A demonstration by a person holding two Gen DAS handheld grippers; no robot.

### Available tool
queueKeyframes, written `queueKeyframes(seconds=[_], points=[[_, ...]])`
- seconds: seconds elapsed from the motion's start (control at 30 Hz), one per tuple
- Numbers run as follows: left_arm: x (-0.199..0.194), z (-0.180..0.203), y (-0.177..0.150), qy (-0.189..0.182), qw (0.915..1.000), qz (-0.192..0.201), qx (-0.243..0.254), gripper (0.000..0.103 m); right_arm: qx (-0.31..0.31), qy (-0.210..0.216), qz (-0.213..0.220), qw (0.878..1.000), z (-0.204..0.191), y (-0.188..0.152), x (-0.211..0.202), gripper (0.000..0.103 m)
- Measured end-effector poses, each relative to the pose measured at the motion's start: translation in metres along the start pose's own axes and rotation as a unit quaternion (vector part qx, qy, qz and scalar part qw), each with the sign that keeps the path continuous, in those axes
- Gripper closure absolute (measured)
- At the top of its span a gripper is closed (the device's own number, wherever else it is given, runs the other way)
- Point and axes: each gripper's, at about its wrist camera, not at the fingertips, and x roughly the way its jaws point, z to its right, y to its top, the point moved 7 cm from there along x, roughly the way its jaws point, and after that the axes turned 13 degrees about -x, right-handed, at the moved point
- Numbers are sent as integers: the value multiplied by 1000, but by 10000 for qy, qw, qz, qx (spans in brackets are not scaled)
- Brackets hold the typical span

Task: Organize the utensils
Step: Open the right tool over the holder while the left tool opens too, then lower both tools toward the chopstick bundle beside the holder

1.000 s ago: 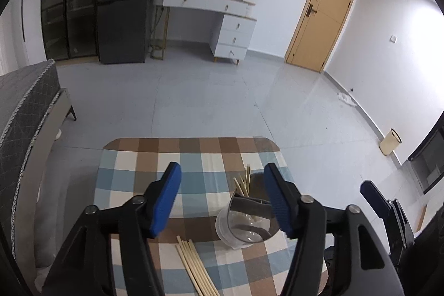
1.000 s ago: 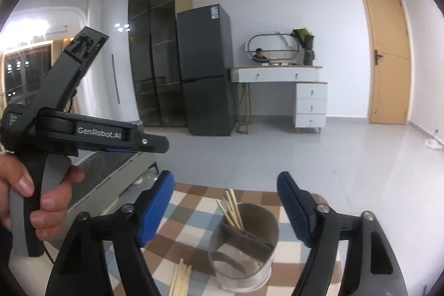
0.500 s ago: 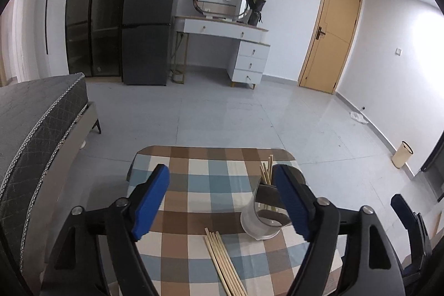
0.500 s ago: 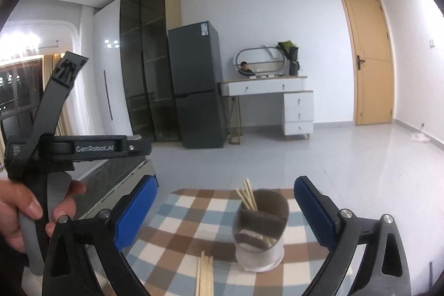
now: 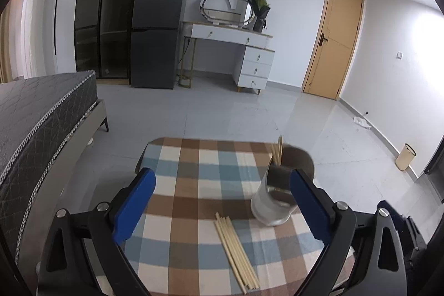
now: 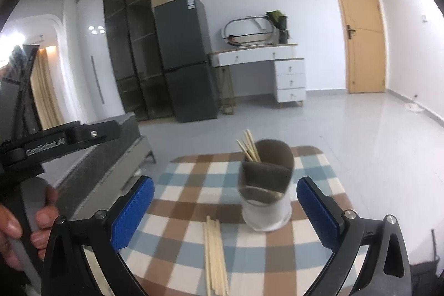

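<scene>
A grey and clear utensil holder (image 5: 279, 185) (image 6: 265, 187) stands on the checkered table (image 5: 199, 174) (image 6: 194, 185), with a few wooden chopsticks (image 6: 249, 147) upright in its back compartment. A bundle of loose chopsticks (image 5: 236, 248) (image 6: 215, 257) lies flat on the cloth in front of it. My left gripper (image 5: 222, 205) is open and empty, held above the table near the loose bundle. My right gripper (image 6: 224, 212) is open and empty, above the bundle and in front of the holder. The left tool's body (image 6: 55, 140) shows at the left of the right wrist view.
A dark bed (image 5: 33, 113) stands left of the table. A fridge (image 5: 159, 24), a white dresser (image 5: 236, 46) and a wooden door (image 5: 333, 40) line the far wall. A small bin (image 5: 405, 158) stands at the right wall.
Both grippers have risen and pulled back from the table, so the holder and the loose chopsticks look smaller and sit lower in view. Both stay open.
</scene>
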Motion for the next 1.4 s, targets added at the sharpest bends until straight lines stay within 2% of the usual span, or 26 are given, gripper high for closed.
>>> queueKeyframes(seconds=[0.1,0.5,0.6,0.77,0.93,1.0,1.1,1.2,1.27,1.33,1.4], points=[[3,-8,-14,76,9999,-70,27,9,-167,-173,-133,9996,-4,-15,2,0],[29,-31,-51,392,9991,-129,49,9,-192,-31,-775,9968,1,-66,25,0],[44,-37,-58,450,9987,-248,-34,9,-204,209,-1055,9940,-2,-77,40,0],[67,-53,-76,443,9973,-572,-125,9,-291,73,-1532,9877,2,-92,69,0],[87,-73,-86,882,9923,-868,-88,9,-668,-118,-1814,9811,-3,-101,102,0],[93,-80,-83,909,9914,-934,-107,9,-824,-72,-1986,9766,-9,-107,121,0],[98,-92,-79,1170,9886,-932,-159,9,-936,66,-2218,9706,-17,-115,146,1],[103,-105,-78,1237,9860,-1018,-460,9,-1056,175,-2362,9658,-28,-122,170,10],[105,-111,-76,1324,9840,-1054,-562,9,-1106,272,-2469,9623,-35,-127,183,17],[106,-117,-77,1414,9818,-1100,-636,9,-1112,377,-2609,9582,-43,-134,196,29],[107,-123,-78,1455,9790,-1194,-779,9,-1093,361,-2720,9554,-47,-140,205,34]])
